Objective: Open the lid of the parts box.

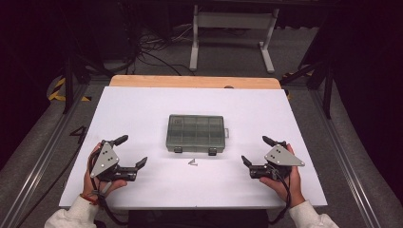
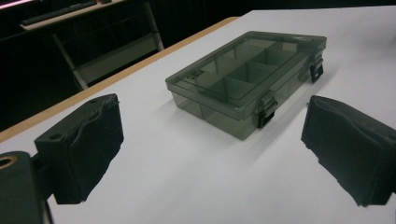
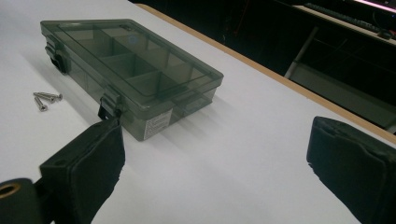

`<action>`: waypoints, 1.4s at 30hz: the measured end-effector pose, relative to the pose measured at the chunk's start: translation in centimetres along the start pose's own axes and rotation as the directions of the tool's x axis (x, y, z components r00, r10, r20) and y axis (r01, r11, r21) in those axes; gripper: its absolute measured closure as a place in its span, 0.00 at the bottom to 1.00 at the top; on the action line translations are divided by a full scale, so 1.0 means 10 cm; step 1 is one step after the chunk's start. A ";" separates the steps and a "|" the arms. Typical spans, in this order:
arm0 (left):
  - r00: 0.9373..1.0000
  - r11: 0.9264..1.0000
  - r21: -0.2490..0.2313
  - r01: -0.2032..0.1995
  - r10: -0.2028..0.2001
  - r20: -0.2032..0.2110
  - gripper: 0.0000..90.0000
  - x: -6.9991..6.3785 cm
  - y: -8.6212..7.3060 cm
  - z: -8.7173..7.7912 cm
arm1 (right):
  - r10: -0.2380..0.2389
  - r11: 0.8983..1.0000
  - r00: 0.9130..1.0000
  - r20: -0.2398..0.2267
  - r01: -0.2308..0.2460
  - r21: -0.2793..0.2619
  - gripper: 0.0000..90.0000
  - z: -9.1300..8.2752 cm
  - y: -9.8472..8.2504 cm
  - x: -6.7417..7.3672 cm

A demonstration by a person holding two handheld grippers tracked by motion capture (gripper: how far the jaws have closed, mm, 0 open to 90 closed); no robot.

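A smoke-grey compartment box [image 1: 196, 133] lies shut at the middle of the white bench [image 1: 142, 109], latches facing the person. The left tool [image 1: 132, 152] and right tool [image 1: 254, 151] rest to either side of it, well apart, both spread wide and empty. A few small screws [image 1: 193, 162] lie just before the box, between the tools. Whether the compartments hold anything is hard to make out through the tinted lid.
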State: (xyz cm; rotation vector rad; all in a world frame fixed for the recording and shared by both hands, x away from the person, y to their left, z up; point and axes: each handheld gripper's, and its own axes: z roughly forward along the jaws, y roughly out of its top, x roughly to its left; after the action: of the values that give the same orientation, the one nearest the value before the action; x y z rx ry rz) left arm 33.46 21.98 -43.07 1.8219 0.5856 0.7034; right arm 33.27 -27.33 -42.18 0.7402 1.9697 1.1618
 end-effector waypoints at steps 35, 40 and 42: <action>0.996 0.996 0.090 -0.021 0.013 0.085 0.06 0.07 -0.06 0.25 | 0.009 0.995 0.999 -0.049 -0.004 0.101 0.06 0.29 -0.05 0.02; 0.994 0.993 0.107 -0.043 0.032 0.101 0.05 0.07 -0.05 0.34 | 0.012 0.995 0.998 -0.062 -0.006 0.099 0.06 0.34 -0.04 0.01; 0.994 0.994 0.106 -0.041 0.029 0.106 0.04 0.07 -0.05 0.37 | 0.026 0.995 0.997 -0.074 -0.018 0.103 0.06 0.36 -0.04 0.00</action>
State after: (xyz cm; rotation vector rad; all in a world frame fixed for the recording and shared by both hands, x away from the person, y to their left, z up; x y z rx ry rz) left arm 36.46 20.22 -44.47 1.9607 0.5328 0.6061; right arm 36.16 -25.76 -43.75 0.7827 2.1009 1.1233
